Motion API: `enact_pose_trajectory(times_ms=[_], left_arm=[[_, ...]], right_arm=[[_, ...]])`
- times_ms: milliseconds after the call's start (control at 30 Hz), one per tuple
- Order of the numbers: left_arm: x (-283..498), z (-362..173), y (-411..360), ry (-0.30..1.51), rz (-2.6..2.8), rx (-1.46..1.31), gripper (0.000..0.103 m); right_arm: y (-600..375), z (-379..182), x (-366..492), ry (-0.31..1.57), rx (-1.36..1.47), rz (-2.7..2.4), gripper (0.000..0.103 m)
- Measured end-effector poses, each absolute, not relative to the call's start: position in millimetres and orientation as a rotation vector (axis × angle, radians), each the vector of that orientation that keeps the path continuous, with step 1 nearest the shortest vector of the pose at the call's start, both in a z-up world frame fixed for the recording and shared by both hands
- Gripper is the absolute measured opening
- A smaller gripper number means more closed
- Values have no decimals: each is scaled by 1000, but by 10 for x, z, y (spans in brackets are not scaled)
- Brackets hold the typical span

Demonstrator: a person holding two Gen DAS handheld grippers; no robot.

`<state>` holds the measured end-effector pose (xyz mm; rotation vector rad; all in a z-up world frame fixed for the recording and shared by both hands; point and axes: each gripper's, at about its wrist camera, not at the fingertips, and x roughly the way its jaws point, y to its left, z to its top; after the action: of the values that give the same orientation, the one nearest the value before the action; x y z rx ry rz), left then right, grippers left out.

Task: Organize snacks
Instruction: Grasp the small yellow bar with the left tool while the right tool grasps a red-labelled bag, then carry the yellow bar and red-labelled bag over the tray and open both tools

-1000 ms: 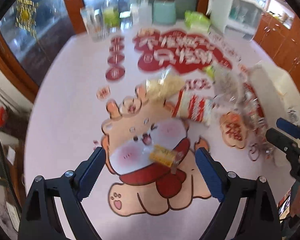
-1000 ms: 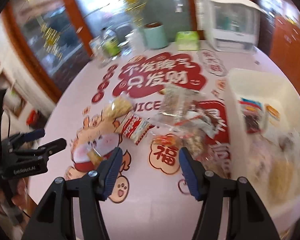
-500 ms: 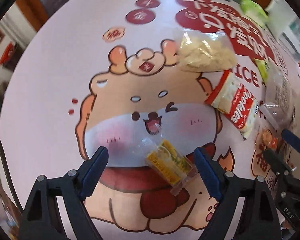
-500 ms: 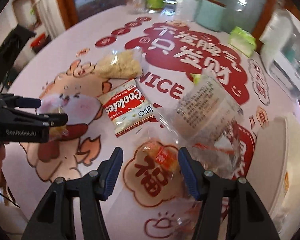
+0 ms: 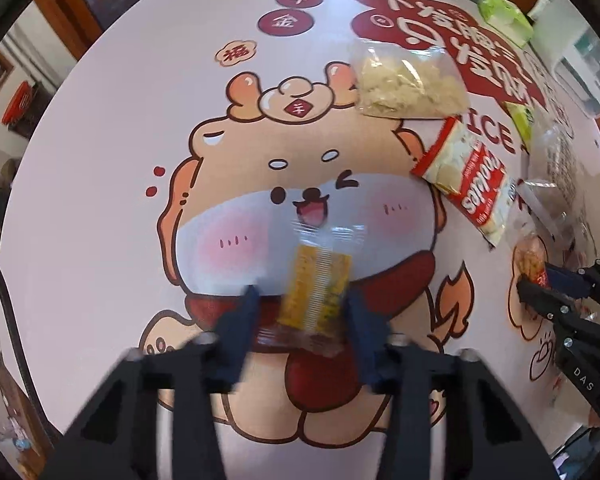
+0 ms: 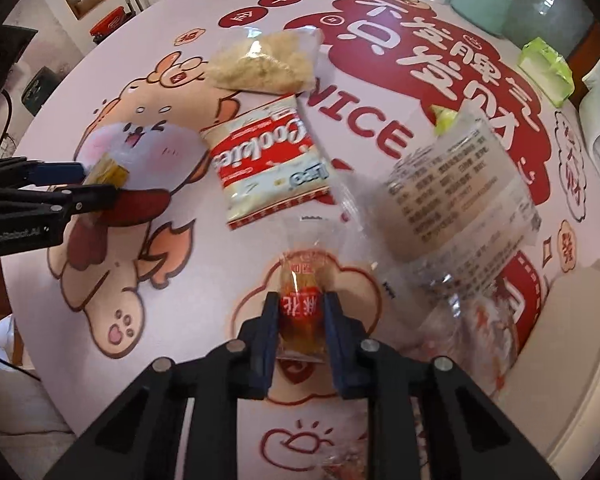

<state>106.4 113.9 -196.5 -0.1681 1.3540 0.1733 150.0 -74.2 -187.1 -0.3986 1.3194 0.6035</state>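
Note:
A small yellow snack packet (image 5: pixel 316 288) in a clear wrapper lies on the cartoon tablecloth (image 5: pixel 120 160). My left gripper (image 5: pixel 300 304) points down over it, and its jaws are closing with the packet pinched between them. The right wrist view shows the same grip from the side, the left gripper (image 6: pixel 94 184) on the yellow packet (image 6: pixel 106 172). My right gripper (image 6: pixel 300 304) is shut on a small red-orange snack packet (image 6: pixel 300 280) that rests on the cloth. In the left wrist view the right gripper (image 5: pixel 540 284) sits at the far right.
A red-and-white cookies packet (image 6: pixel 268 160) and a clear bag of pale crumbly snack (image 6: pixel 264 64) lie between the grippers. A crinkled clear bag with a printed label (image 6: pixel 460 188) lies right of the red packet. A white bin (image 6: pixel 572 340) stands at the right edge, a green pack (image 6: pixel 544 68) farther back.
Both grippers came down toward the cloth and rolled. The left jaws narrowed around the yellow packet. The right jaws went from wide open to shut on the red-orange packet.

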Motion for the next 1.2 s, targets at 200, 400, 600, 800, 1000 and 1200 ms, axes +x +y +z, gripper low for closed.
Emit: enact_pose_trajectory(times_ms=[200,400,600,800,1000,1200], left_arm=[[953,-1917,1052,1340,115,-158,25],[820,-1676,836,1311,45,-72,25],[689,-1205,398,1232,-70,35,25],[636,-724,-63,1145,-198,99,25],[649,-407,-712,1081,-315,132,25],[657,-213,-1412,1038,-397,149,25]], right_arm=[[-750,-1831,1257,1341,-270,602,22],[-857,-1577,860,1292,-127,585,22],[-1124,-1232,484,1235,14,547,22],[-1467,-835,208,1150,64,482,22],[-2041,-441,51,1053,127,370,22],[-2665,-109,-35,955,162,261,22]])
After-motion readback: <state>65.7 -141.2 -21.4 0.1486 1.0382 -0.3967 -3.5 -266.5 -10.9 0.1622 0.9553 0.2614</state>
